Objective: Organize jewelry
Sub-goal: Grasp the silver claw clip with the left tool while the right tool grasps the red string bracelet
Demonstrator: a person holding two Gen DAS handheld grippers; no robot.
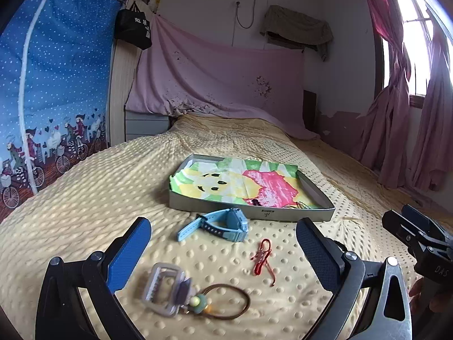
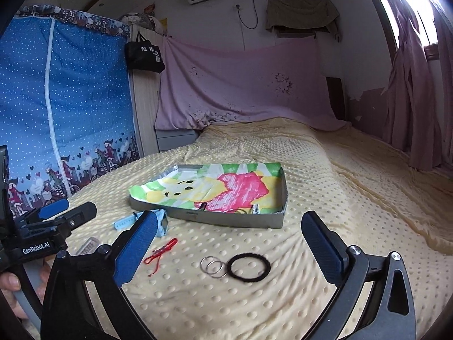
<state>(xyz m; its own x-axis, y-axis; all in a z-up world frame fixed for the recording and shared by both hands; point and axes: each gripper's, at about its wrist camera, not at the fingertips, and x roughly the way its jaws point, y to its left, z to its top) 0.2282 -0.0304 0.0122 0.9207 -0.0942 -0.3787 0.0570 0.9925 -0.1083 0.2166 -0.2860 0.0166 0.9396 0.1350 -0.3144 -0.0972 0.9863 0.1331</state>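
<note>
- Right gripper (image 2: 226,243) hung over the bed with its jaws spread wide and nothing between the pads. Left gripper (image 1: 223,243) was just as wide apart and empty too.
- The jewelry sat loose on the bumpy yellow blanket (image 2: 325,187), on the near side of the grey tray (image 2: 215,218): a black hair tie (image 2: 249,266) touching a pair of thin metal rings (image 2: 212,266), with a red string bracelet (image 2: 161,252) off to their left.
- Left wrist view showed a light blue watch (image 1: 218,223) just beside the tray's near wall, plus a clear plastic clip (image 1: 164,291) and a brown cord with beads (image 1: 223,300) nearest the camera.
- Handling guess: everything's featherlight. The tie and string are floppy, so pinch across the band. The rings look thin and slick and lie flat on soft fabric; I'd expect them to be the fiddly ones. The watch looks easiest by its chunky body.
- A couple of small bits already lay in the tray's near right corner; too small to tell what.
- Readable writing: "GenRobot.AI" on the left gripper's body, "DAS" on the right one's. The black bag (image 2: 144,53) had white characters I couldn't read.
</note>
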